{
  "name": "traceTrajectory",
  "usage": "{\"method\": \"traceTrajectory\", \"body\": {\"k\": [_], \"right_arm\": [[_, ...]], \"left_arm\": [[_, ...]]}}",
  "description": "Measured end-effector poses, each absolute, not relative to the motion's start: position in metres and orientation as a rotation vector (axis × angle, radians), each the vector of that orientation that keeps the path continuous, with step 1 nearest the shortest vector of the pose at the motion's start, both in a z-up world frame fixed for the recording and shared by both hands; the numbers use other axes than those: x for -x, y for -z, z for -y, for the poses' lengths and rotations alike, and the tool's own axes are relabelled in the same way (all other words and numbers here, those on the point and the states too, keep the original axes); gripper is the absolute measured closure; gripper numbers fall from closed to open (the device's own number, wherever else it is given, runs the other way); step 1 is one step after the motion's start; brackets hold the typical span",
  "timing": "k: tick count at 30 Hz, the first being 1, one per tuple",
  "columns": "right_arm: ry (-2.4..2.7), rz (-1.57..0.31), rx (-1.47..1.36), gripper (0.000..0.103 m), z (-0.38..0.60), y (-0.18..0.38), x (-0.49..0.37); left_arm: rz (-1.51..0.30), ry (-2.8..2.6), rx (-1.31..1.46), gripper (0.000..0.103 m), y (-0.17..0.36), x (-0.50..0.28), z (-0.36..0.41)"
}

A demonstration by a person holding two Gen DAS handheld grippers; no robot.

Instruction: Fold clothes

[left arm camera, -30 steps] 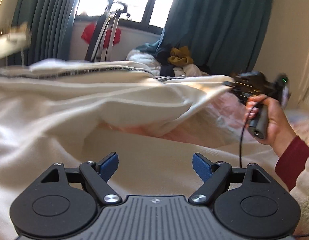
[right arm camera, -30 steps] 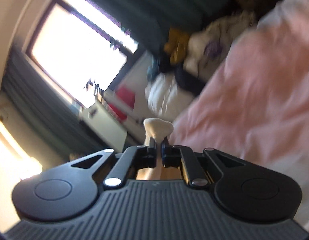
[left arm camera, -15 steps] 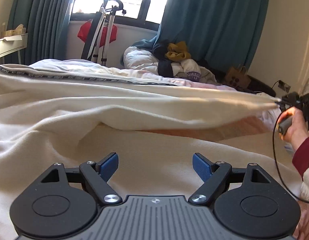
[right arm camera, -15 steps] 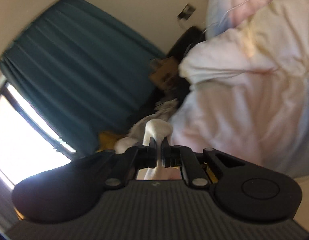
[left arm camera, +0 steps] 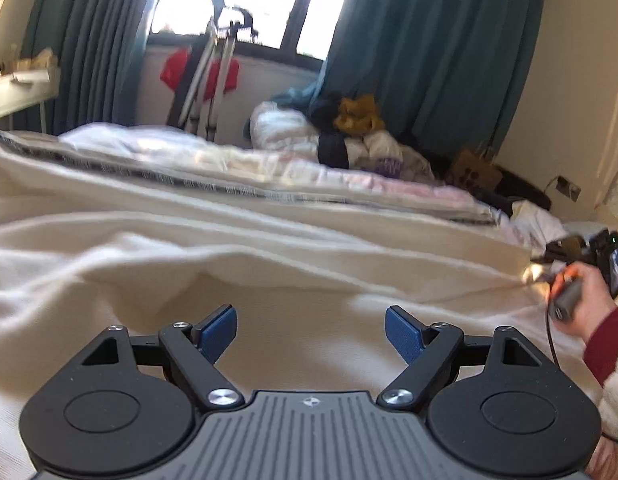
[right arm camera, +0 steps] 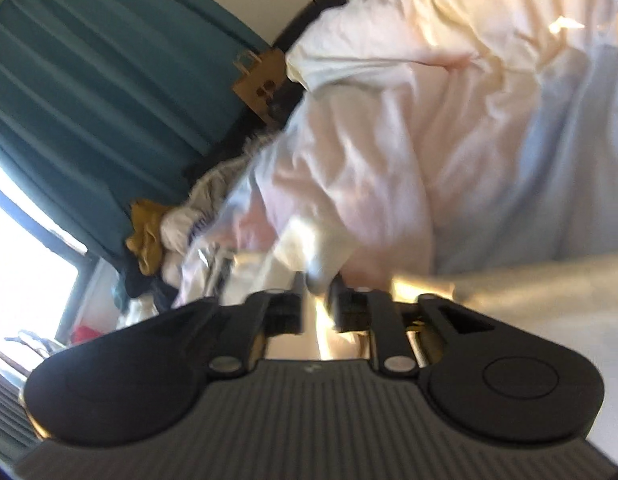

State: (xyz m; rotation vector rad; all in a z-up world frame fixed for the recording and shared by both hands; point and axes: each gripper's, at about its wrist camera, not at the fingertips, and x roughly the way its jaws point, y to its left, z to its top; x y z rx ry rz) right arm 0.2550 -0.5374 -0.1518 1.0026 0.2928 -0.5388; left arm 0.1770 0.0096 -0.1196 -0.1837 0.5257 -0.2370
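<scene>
A large cream garment (left arm camera: 269, 272) lies spread over the bed and fills the lower half of the left wrist view. My left gripper (left arm camera: 311, 330) is open and empty, its blue pads (left arm camera: 217, 330) just above the cloth. My right gripper (left arm camera: 549, 258) is at the far right of that view, low over the bed, shut on the garment's far edge. In the right wrist view the right gripper (right arm camera: 316, 288) pinches a bunched bit of the cream cloth (right arm camera: 323, 266) between its fingers. That view is blurred.
A pink and white duvet (right arm camera: 429, 120) covers the bed. A pile of clothes (left arm camera: 349, 136) lies at the far end under teal curtains (left arm camera: 429, 48). A folded metal stand (left arm camera: 207, 80) leans at the window. A paper bag (left arm camera: 475, 168) stands by the wall.
My right gripper has carried the garment's edge out to the right and down toward the bed, so the raised cloth has flattened. The left gripper has stayed open over the cloth.
</scene>
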Motion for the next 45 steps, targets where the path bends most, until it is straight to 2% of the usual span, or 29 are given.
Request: {"method": "traceTrajectory", "body": {"k": [2,4,9,13,23,27,31,39,41,42,44,45], "right_arm": [[0.535,-0.334,-0.968,0.054,0.522,0.148,-0.238],[0.520,-0.363,-0.949,0.044,0.515,0.141,-0.221],[0.478,-0.433,-0.904,0.044,0.499,0.120,-0.178],[0.497,-0.491,-0.748,0.044,0.482,0.107,-0.141],[0.684,-0.529,-0.610,0.044,0.467,0.094,-0.092],[0.778,-0.490,-0.688,0.044,0.483,0.100,-0.077],[0.786,-0.559,-0.778,0.043,0.498,0.121,-0.077],[0.752,-0.606,-0.778,0.044,0.496,0.135,-0.089],[0.738,-0.600,-0.784,0.045,0.498,0.137,-0.090],[0.734,-0.596,-0.795,0.049,0.500,0.138,-0.090],[0.724,-0.581,-0.828,0.063,0.503,0.141,-0.089],[0.719,-0.574,-0.839,0.079,0.504,0.142,-0.088]], "left_arm": [[-0.503,0.238,0.210,0.020,0.114,-0.174,-0.015],[-0.497,0.244,0.231,0.020,0.109,-0.170,-0.019],[-0.580,0.263,0.293,0.020,0.107,-0.163,-0.032],[-0.633,0.254,0.373,0.020,0.105,-0.161,-0.043],[-0.617,0.215,0.335,0.020,0.092,-0.135,-0.044],[-0.620,0.182,0.333,0.019,0.090,-0.134,-0.046],[-0.641,0.150,0.359,0.019,0.092,-0.138,-0.051],[-0.684,0.139,0.381,0.019,0.097,-0.144,-0.054],[-0.694,0.137,0.387,0.019,0.099,-0.145,-0.054],[-0.698,0.135,0.390,0.019,0.099,-0.146,-0.054],[-0.708,0.126,0.397,0.019,0.101,-0.147,-0.055],[-0.714,0.120,0.404,0.019,0.102,-0.147,-0.056]]}}
